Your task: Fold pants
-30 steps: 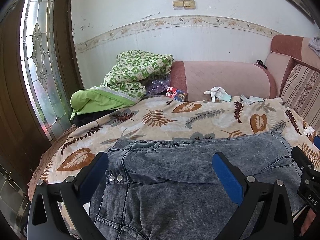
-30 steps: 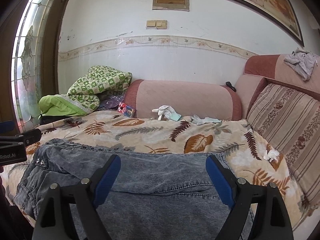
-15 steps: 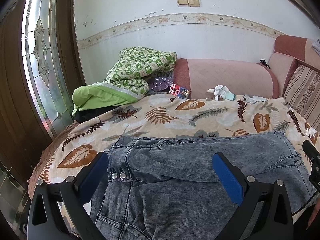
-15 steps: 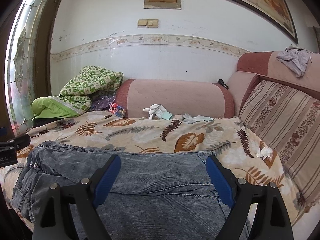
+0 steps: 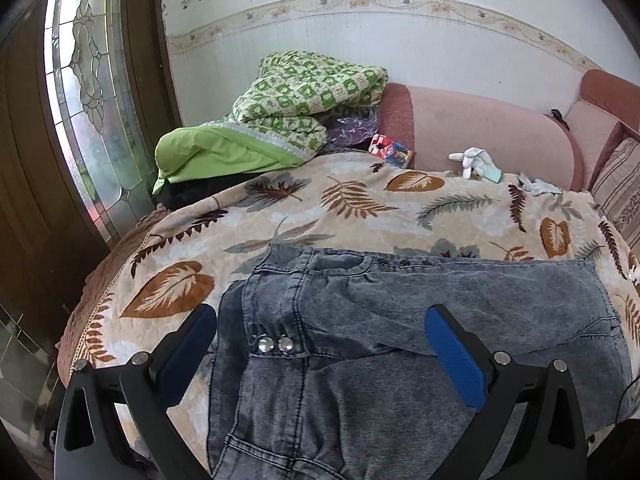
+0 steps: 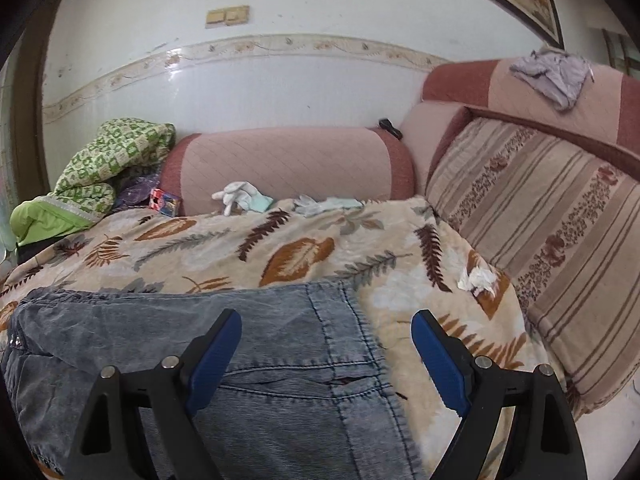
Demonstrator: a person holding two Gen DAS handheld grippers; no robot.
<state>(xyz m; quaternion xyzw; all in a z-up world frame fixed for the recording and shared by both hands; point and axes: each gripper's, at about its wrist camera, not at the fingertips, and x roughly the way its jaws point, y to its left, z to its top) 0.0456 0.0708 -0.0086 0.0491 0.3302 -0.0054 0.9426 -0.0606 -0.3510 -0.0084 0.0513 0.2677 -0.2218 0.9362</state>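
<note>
Grey washed denim pants lie folded on a leaf-print blanket over a sofa, waistband with two metal snaps to the left. My left gripper is open and empty, hovering over the waistband end. In the right wrist view the pants fill the lower left, with their hemmed right edge between the fingers. My right gripper is open and empty above that edge.
A green quilt and pillow are piled at the back left beside a pink bolster. White gloves lie on the blanket's far side. A striped cushion stands right, a crumpled tissue near it. A glass door stands left.
Both grippers have tilted down and swung apart: the left toward the waistband end, the right toward the pants' right edge. The right gripper has left the left view. Both stay open.
</note>
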